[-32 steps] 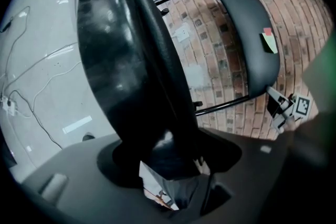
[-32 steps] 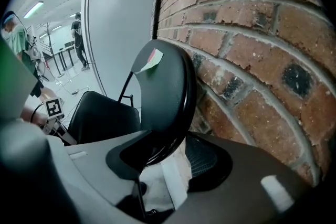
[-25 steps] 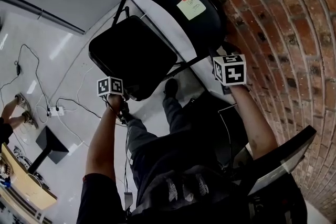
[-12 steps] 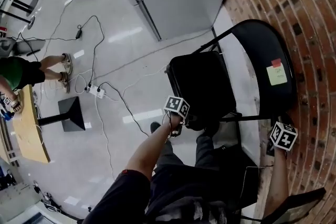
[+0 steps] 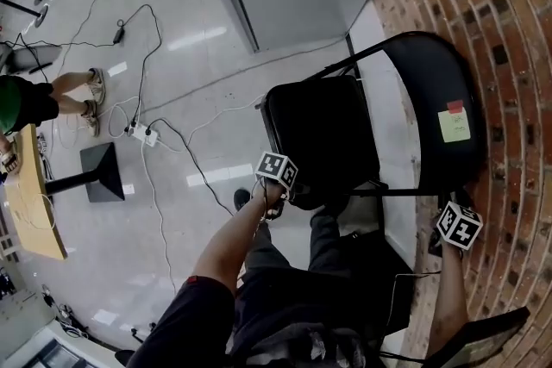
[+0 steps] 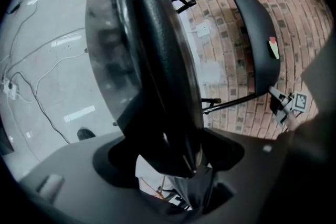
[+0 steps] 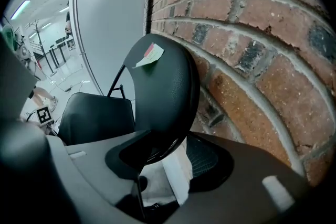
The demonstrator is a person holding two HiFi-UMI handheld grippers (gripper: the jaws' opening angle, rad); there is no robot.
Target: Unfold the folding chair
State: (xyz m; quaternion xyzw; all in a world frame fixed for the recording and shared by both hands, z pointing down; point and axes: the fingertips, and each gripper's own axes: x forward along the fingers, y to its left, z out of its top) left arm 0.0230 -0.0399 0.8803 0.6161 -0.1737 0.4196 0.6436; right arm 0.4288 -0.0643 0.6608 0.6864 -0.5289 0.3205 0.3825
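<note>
Black folding chair with padded seat [image 5: 323, 134] and curved backrest [image 5: 435, 90], standing on the glossy grey floor [image 5: 172, 39] with the backrest toward the red brick wall [image 5: 509, 30] at 3 o'clock in the head view. The seat extends from the backrest toward 9 o'clock. Its near edge, at 6 o'clock, is taken between the jaws of the left claw [image 6: 174, 162]. These jaws have just been widening, yet the seat edge fills the gap between them, so the hold is read as a loosening grasp rather than a full release. The right claw [image 7: 168, 165] is set over the 6 o'clock end of the backrest. The backrest's rim lies against one jaw, while a pale gap separates it from the hatched pad of the other, so this claw is judged to be unclenched around the rim rather than pinching it. Since a second ago the head view has swung, and the seat is now shown broader and flatter in front of the backrest. A green paper note with a red tab [image 5: 454, 123] is stuck on the backrest. The change suggests that the seat has been brought down close to level, so the unfolding is judged nearly complete. Only a final press on the seat and withdrawal of both claws appear to remain.
</note>
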